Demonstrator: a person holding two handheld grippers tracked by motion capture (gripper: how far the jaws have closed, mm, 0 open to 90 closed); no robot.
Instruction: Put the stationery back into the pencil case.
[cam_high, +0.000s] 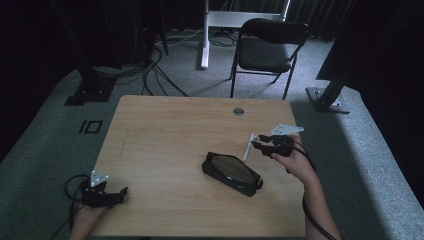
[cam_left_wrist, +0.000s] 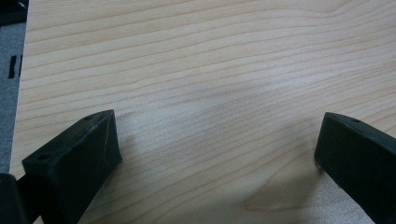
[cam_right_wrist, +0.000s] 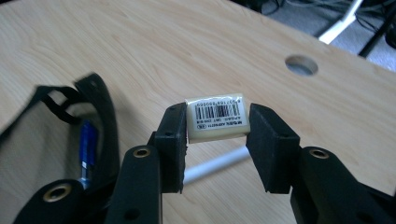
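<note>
Eraser (cam_right_wrist: 216, 117): a small white rectangular block, wrapped in a paper sleeve printed with a barcode, is being held between the jaws of the right gripper (cam_right_wrist: 216, 140), above the table (cam_right_wrist: 187, 51) and clear of it. The jaws are standing partly closed, pressing on the two short ends of the block, so the barcode face is pointing toward the gripper's camera. Gripping across the ends is keeping the block level and is leaving its long faces free for release into a container.

In the high view the right gripper (cam_high: 257, 145) is hovering just beyond the right end of the pencil case (cam_high: 232, 174), a black, soft-walled fabric pouch lying open on the table. In the right gripper view the pouch (cam_right_wrist: 100, 107) is gaping at the left, with a blue pen (cam_right_wrist: 87, 147) lying inside it and a thin strap looping off its edge. Judged from this layout, the eraser is being carried toward the pouch opening.

A white, smooth, cylindrical stick (cam_right_wrist: 215, 165), probably a pen or pencil, is lying on the table under the jaws.

The left gripper (cam_high: 120, 192) is resting at the near left corner of the table. Its jaws are standing wide apart with nothing between them; bare pale wood-grain laminate (cam_left_wrist: 210, 93) is showing in the gap. This posture is keeping it out of the working area.
</note>
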